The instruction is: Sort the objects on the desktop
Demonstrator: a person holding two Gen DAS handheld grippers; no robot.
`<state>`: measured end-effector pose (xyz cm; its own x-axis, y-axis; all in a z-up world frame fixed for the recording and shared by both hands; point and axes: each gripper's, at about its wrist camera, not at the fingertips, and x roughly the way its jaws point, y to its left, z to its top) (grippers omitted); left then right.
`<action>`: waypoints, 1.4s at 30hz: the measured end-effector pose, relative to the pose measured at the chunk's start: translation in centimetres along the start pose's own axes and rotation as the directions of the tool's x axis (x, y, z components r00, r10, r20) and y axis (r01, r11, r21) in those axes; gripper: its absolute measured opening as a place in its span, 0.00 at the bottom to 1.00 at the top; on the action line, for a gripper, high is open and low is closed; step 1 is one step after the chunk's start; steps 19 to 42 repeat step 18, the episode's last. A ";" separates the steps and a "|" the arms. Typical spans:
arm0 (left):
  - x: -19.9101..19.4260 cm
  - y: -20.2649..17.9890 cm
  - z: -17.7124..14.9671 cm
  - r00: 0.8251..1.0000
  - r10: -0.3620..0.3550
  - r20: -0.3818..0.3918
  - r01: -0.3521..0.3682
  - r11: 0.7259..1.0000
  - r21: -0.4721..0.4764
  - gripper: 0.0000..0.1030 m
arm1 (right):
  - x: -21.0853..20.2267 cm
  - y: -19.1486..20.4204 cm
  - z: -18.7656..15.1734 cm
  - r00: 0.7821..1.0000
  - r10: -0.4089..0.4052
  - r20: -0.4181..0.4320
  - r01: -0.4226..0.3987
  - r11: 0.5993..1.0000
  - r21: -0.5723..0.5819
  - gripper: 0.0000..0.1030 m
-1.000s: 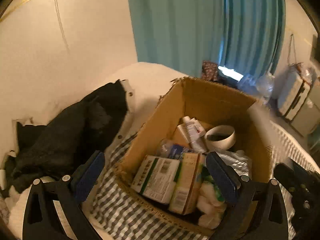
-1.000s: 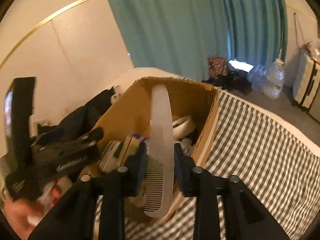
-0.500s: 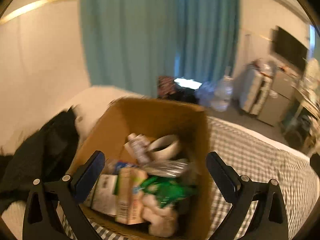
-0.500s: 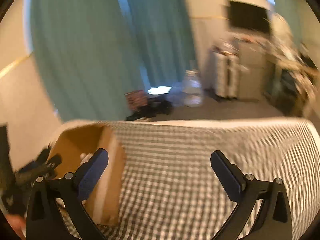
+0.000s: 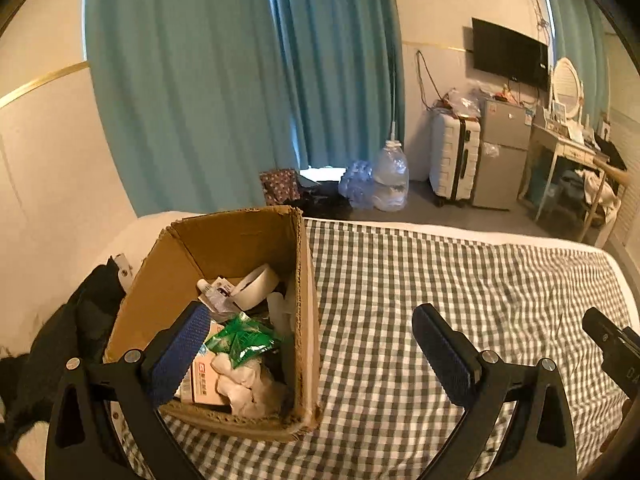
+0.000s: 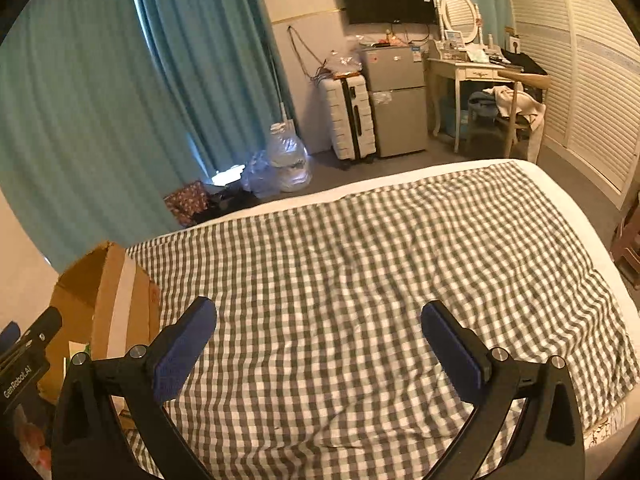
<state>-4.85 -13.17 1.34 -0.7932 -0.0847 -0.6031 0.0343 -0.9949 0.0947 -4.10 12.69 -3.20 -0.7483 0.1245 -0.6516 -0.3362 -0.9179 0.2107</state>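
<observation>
Cardboard box (image 5: 224, 240) on checked bedspread (image 6: 360, 260) already holds tape roll (image 5: 256, 282), green packet (image 5: 244, 338), med cartons etc. No loose items visible on spread, so sorting looks nearly done. Left gripper (image 5: 312, 354) & right gripper (image 6: 320, 346) both released, jaws wide, nothing between.

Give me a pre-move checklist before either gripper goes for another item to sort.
1. Right gripper empty, jaws wide apart: ok.
2. Left gripper empty, jaws wide apart: ok.
3. Brown cardboard box upright on the grey-and-white checked cloth, top open: ok.
4. Room left in the box: cannot tell; the green foil packet, white tape roll and other items already crowd the bottom.
5. Next item to sort in sight on the checked cloth: not ok; neither view shows any loose object there.
6. Black garment beside the box stays outside it: ok.
</observation>
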 end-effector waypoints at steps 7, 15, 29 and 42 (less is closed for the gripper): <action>0.9 -0.3 -1.2 0.996 -0.044 -0.076 0.037 0.996 -0.087 1.00 | -1.3 0.7 0.0 1.000 0.002 0.016 0.000 0.995 -0.104 1.00; 1.3 0.0 -1.7 0.985 -0.157 -0.072 0.145 0.979 -0.146 1.00 | -1.1 2.2 -1.1 1.000 0.010 0.004 -0.009 0.983 -0.181 1.00; 1.7 -0.2 -1.8 0.985 -0.149 -0.087 0.133 0.977 -0.166 1.00 | -0.9 2.5 -1.2 1.000 0.015 -0.006 -0.016 0.983 -0.183 1.00; 1.7 -0.2 -1.8 0.985 -0.149 -0.087 0.133 0.977 -0.166 1.00 | -0.9 2.5 -1.2 1.000 0.015 -0.006 -0.016 0.983 -0.183 1.00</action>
